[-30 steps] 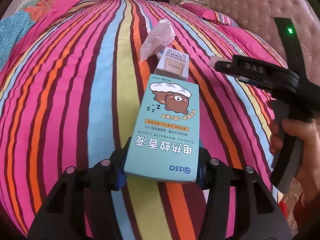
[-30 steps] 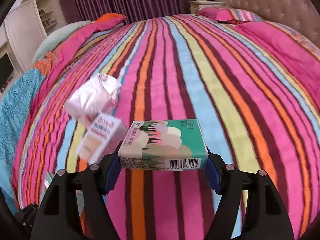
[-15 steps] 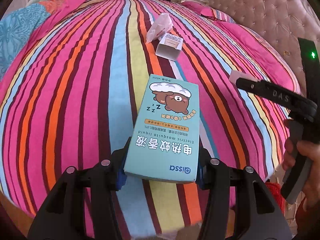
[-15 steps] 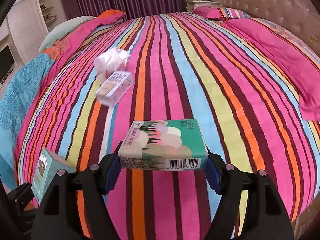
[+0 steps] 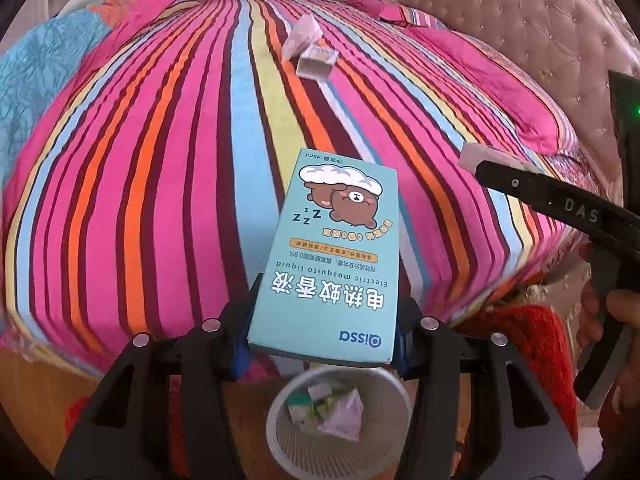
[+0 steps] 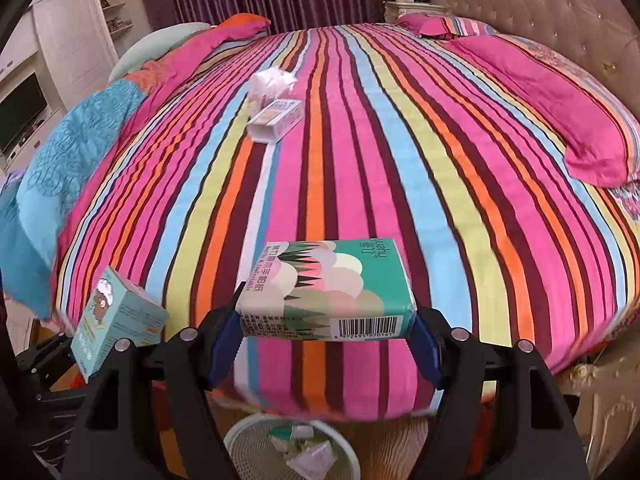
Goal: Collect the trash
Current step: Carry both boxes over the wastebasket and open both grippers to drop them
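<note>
Above the wastebasket (image 5: 340, 416), left gripper (image 5: 324, 344) clamping mosquito-liquid box (image 5: 332, 256), right gripper (image 6: 326, 344) clamping tissue pack (image 6: 328, 288)

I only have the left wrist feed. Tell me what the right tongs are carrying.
Observer: The right tongs are shut on a green tissue pack, barcode facing the camera.
Operator: Report where the bin sits relative to them.
Observer: The white mesh bin shows low in the right wrist view, below the pack, on the floor by the bed's edge.
Operator: Say what is off to the room's left side.
Observer: A white cabinet with a dark screen stands beyond the bed.
</note>
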Motion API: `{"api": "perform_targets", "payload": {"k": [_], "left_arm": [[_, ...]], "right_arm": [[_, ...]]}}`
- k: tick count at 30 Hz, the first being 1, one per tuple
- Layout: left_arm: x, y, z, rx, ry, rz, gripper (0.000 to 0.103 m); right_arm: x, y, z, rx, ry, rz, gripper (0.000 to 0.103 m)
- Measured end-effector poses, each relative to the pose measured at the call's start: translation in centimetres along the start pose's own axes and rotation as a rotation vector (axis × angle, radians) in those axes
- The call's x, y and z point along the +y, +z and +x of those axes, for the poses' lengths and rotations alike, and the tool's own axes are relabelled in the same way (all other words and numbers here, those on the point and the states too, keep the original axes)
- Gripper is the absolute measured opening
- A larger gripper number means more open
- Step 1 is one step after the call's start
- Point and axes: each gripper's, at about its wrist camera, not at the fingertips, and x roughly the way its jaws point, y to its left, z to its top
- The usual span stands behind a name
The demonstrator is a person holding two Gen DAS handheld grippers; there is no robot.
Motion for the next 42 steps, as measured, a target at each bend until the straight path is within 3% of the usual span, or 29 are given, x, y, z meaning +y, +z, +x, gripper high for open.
{"api": "perform_targets", "payload": {"k": [9,19,30,42], "left_arm": [[-0.3,-5.8,-1.5,0.054,0.009,0.028,0.051],[-0.1,-10.4,0.6,0.172,-0.008,0.006,0.051],[0.0,-12.9,4.5,0.338,-0.029,-0.014,0.051],[-0.1,-14.3,7.6,0.483,-0.033,-0.013,0.051]], "right_arm": [[1.5,-4.8,-1.9,0.053,0.029,0.000,0.068],[2.5,-10.6,0.0,0.237,0.054,0.013,0.068],[2.3,-13.5,3.9,0.429,0.071,0.063,0.068],[0.2,-17.1,8.8,0.661,0.130,0.245,0.068]]}}
